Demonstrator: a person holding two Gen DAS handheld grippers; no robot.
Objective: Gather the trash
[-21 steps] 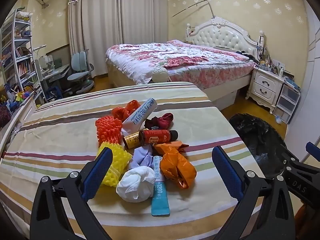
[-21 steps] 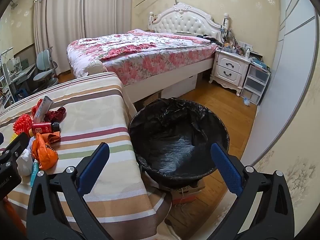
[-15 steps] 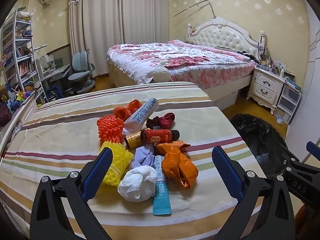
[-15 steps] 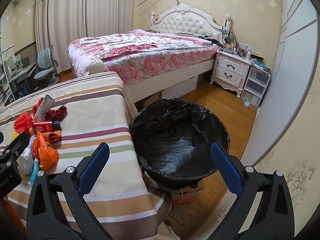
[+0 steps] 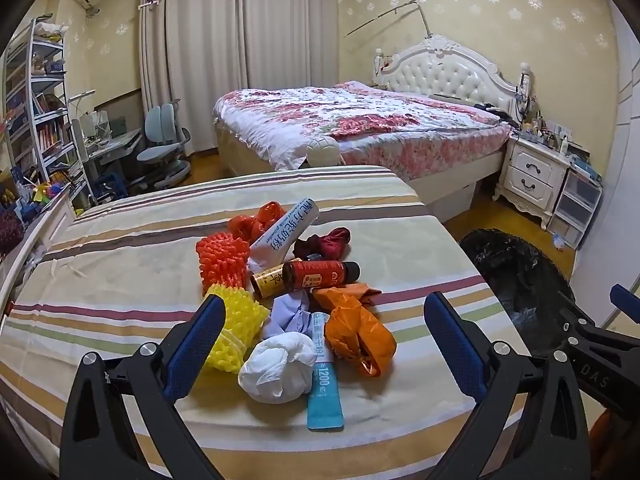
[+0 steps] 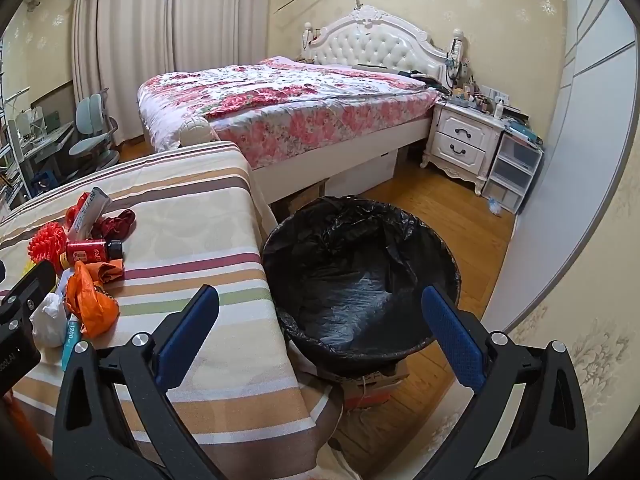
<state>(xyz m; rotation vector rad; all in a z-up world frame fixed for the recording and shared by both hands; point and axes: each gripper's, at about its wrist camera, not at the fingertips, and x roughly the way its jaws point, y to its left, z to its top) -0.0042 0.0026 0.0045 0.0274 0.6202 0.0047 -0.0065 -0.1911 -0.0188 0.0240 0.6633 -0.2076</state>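
Left wrist view showed the left gripper [image 5: 324, 340] with its jaws spread wide and empty, poised above a heap of trash on the striped tablecloth [image 5: 120, 280]: a white crumpled wad [image 5: 280, 368] nearest, an orange plastic bag [image 5: 356, 332] just beside it, yellow foam netting [image 5: 236, 328] next to the left finger. The right gripper [image 6: 320, 332] was equally wide and empty, facing the black-lined bin [image 6: 360, 280] beside the table. A good first grab would probably be the white wad, taken across its bulk so the teal tube [image 5: 325, 396] partly beneath it stayed put, then carried over the table edge before release.
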